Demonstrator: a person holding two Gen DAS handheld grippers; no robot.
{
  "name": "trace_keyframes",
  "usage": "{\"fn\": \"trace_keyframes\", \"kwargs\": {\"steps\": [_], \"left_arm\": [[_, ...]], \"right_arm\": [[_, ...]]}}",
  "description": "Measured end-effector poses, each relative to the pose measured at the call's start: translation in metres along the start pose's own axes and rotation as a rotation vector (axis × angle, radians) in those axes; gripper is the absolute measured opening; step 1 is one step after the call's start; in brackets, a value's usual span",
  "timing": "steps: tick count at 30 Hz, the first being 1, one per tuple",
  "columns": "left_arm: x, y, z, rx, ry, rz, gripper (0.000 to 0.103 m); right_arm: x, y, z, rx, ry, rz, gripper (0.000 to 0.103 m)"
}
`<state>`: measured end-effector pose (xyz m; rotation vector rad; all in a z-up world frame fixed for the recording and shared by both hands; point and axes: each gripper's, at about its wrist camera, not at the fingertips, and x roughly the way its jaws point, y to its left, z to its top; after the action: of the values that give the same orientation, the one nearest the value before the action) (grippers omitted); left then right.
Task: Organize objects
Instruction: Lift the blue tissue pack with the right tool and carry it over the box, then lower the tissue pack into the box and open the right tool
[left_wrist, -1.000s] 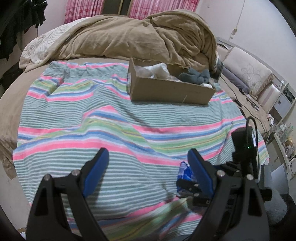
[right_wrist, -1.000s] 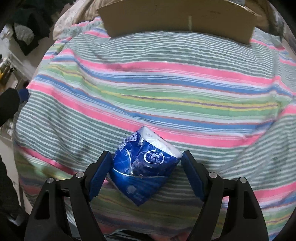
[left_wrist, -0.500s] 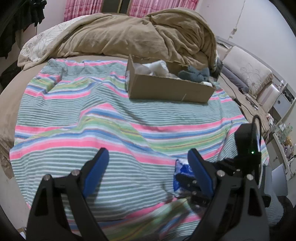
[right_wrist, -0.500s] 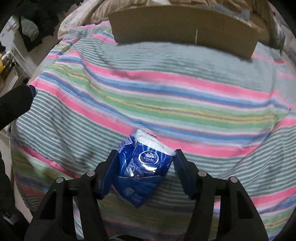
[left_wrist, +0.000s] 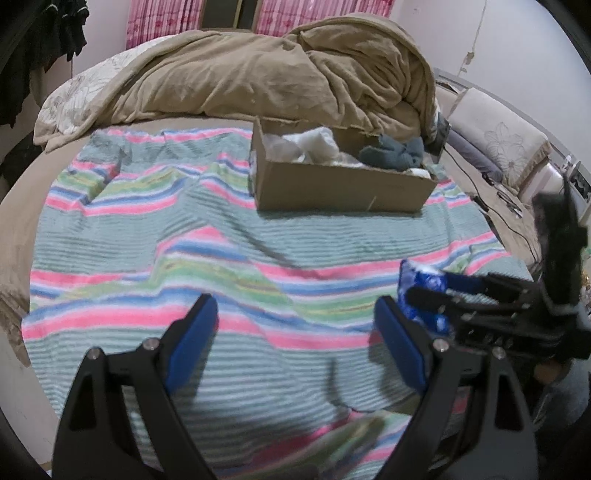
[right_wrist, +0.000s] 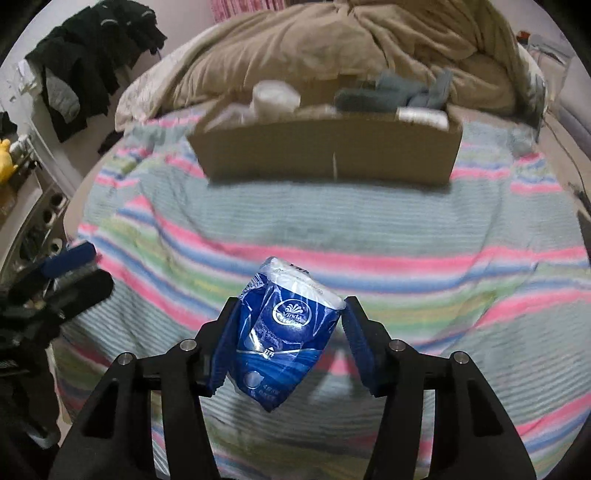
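Lifted off the striped blanket (right_wrist: 406, 221), the blue Vinda tissue pack (right_wrist: 286, 328) sits between the right gripper's (right_wrist: 288, 332) closing jaws.

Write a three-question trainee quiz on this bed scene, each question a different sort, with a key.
1. True or false: the cardboard box is empty.
2. What does the right gripper hold? A) grey cloth B) blue tissue pack C) nothing
3. Fill in: the left gripper is open, with nothing but the ______ blanket beneath it.

Key: 1 false; 2 B, its jaws are closing on the pack; 3 striped.
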<state>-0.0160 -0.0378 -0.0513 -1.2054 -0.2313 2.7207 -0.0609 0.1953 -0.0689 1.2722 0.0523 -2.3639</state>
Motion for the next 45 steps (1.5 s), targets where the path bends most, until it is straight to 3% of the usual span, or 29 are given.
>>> {"fn": "trace_keyframes", "kwargs": {"steps": [21,32,45], "left_arm": [[0.031,-0.008,0.076,0.047,-0.087,0.003,0.088],[0.061,0.008,0.096,0.008,-0.07,0.0,0.088],[0.098,0.011,0.113,-0.038,-0.036,-0.024,0.088]], "right_arm": [[-0.009,-0.011,0.124,-0.05,-0.178,-0.004,0.059],[0.037,-0.023,0.174,-0.096,-0.162,-0.041,0.059],[0.102,-0.055,0.186,-0.09,-0.08,-0.048,0.059]]}}
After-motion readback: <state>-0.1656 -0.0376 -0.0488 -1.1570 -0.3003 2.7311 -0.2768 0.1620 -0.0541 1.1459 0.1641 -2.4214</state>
